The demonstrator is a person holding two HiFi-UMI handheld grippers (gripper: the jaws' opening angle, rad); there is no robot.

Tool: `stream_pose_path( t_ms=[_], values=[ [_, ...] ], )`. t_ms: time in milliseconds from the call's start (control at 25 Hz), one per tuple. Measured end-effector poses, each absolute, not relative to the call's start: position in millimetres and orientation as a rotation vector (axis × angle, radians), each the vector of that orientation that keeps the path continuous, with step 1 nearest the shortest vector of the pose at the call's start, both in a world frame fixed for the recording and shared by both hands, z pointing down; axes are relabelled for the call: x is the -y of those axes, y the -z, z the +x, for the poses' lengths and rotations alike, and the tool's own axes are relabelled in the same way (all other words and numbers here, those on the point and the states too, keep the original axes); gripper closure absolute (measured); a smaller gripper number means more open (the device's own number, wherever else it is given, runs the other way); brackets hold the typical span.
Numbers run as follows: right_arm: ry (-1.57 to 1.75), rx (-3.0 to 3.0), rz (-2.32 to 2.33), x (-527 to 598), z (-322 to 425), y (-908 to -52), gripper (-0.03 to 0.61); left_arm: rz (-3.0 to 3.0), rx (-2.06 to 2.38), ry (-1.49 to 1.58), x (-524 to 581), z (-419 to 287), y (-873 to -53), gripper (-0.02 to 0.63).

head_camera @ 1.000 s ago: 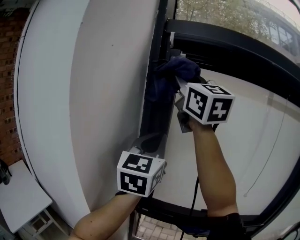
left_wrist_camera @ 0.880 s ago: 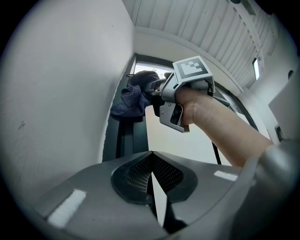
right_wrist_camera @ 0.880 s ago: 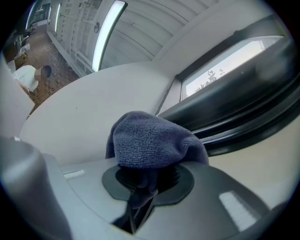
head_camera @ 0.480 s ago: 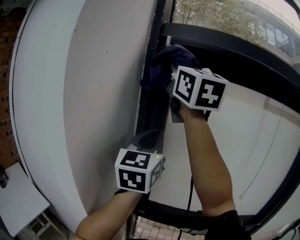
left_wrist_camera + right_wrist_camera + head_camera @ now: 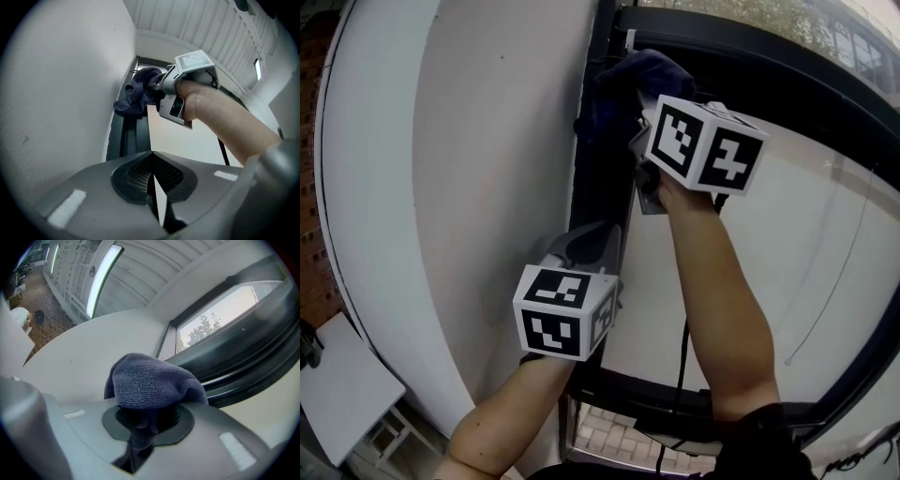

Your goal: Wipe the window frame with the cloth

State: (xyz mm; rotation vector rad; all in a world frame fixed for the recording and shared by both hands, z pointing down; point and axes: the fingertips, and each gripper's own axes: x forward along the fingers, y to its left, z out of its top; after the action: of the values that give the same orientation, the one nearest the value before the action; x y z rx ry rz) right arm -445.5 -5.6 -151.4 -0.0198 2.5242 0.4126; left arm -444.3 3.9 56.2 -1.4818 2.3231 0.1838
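A dark blue cloth (image 5: 628,94) is bunched against the black window frame (image 5: 598,178) near its top corner. My right gripper (image 5: 639,111) is shut on the cloth (image 5: 152,380), which bulges out over its jaws and presses on the frame (image 5: 243,352). My left gripper (image 5: 586,246) sits lower, beside the frame's upright, its jaws shut with nothing between them. In the left gripper view the cloth (image 5: 138,91) hangs against the frame (image 5: 124,136) above, with the right gripper (image 5: 161,86) behind it.
A white wall (image 5: 469,187) runs along the left of the frame. The glass pane (image 5: 806,244) lies to the right, with a thin cord (image 5: 839,281) hanging across it. A white table (image 5: 342,384) stands at lower left.
My right gripper has carried the cloth upward along the frame toward the top corner. The left gripper has risen a little beside the upright.
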Motion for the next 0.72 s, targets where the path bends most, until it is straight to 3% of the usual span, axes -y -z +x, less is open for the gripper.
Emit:
stream_pose_path(
  t_ms=[440,720],
  values=[
    [-0.429,-2.556,-0.102,39.3,-399.0,122.7,0.528,-1.547,-2.316,-0.183,8.9,-412.1,-72.9,0.620],
    [-0.460,-2.589,-0.319,113.2,-331.9,106.6,0.528,-1.680,-2.248,-0.224,57.4,-371.2,-76.3,0.620]
  ],
)
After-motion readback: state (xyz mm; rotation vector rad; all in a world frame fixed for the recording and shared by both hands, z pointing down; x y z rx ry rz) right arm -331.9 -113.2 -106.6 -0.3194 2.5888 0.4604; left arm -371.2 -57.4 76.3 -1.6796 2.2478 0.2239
